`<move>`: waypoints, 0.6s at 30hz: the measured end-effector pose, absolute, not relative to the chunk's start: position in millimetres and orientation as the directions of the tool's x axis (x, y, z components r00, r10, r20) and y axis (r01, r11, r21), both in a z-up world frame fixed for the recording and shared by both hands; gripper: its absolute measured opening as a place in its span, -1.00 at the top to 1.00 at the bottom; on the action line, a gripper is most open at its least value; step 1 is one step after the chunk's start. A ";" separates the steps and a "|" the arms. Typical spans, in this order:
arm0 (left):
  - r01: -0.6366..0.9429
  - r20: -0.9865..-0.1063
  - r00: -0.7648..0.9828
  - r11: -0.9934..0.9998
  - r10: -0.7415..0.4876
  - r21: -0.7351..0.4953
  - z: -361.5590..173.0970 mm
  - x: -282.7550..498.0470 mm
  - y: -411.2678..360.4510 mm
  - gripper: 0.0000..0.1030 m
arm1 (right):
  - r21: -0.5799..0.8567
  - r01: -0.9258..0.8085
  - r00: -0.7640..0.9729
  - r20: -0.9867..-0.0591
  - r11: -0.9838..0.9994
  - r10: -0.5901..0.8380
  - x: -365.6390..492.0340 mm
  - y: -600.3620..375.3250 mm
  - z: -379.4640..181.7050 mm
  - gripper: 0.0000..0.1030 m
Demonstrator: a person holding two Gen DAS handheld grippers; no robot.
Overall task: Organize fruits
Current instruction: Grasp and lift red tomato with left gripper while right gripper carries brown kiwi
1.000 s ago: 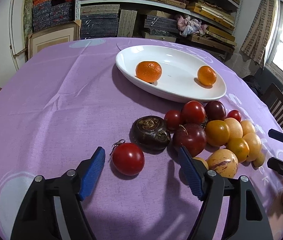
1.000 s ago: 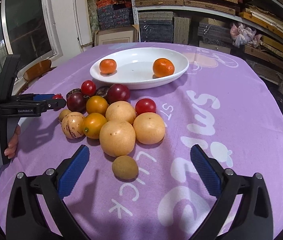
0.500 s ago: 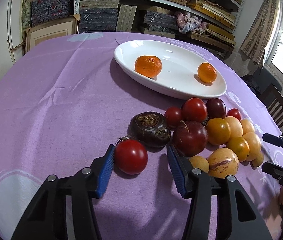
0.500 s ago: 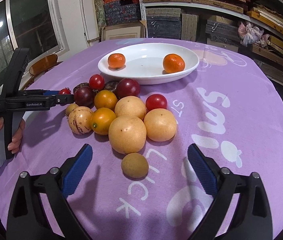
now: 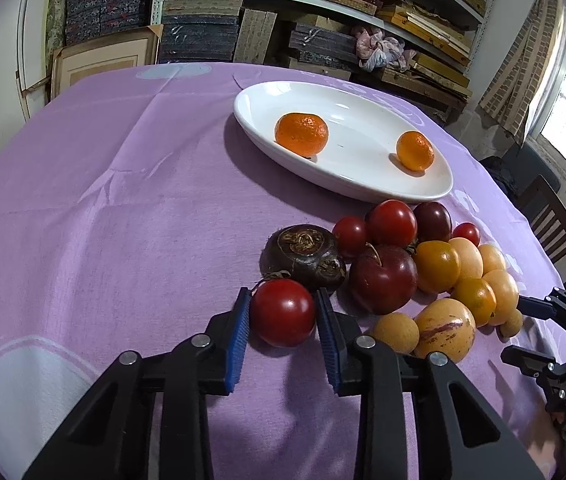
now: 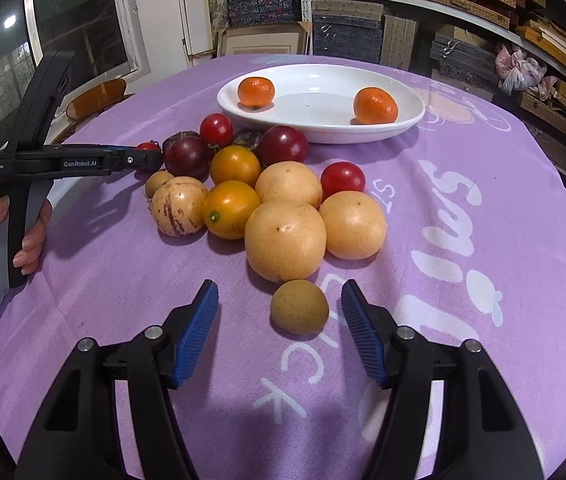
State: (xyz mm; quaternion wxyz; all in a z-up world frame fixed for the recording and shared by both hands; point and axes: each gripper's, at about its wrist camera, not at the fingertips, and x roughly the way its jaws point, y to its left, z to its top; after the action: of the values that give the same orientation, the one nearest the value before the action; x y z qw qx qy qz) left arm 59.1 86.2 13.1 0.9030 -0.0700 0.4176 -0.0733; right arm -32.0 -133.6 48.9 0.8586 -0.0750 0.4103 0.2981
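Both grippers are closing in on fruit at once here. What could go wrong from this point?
The left gripper has just been closing and its pads now touch the red tomato; more squeeze could bruise it. The right gripper has been closing too, with gaps either side of the small brown fruit, which sits nearer one pad and may roll into the large yellow fruit.

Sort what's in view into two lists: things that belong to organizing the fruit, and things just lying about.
Part of the job:
- red tomato, clamped in the left gripper, whose jaws have just closed
- small brown fruit, between the closing right gripper pads, untouched
- fruit pile
- white dish holding two mandarins

Lying about:
- shelves of boxes
- bundled cloth
- wooden chair
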 end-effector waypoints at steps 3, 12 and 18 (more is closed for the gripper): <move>0.074 -0.743 0.641 0.979 -0.192 -0.190 13.0 59.3 87.0 0.38 | 0.144 -0.557 0.473 -0.755 0.818 0.455 -28.4 -138.5 46.6 -0.20; 0.072 -0.743 0.641 0.979 -0.192 -0.191 12.8 59.8 87.9 0.38 | 0.159 -0.541 0.469 -0.759 0.826 0.453 -27.2 -142.2 44.7 0.10; 0.077 -0.744 0.640 0.980 -0.190 -0.184 13.0 59.4 87.2 0.39 | 0.165 -0.533 0.470 -0.757 0.830 0.453 -28.1 -144.8 45.2 0.43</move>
State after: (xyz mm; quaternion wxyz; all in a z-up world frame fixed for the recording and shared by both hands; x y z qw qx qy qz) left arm 59.4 87.2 13.0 0.9030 -0.0677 0.4177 -0.0738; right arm -28.1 -144.8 45.2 0.8561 -0.0470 0.4265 0.2881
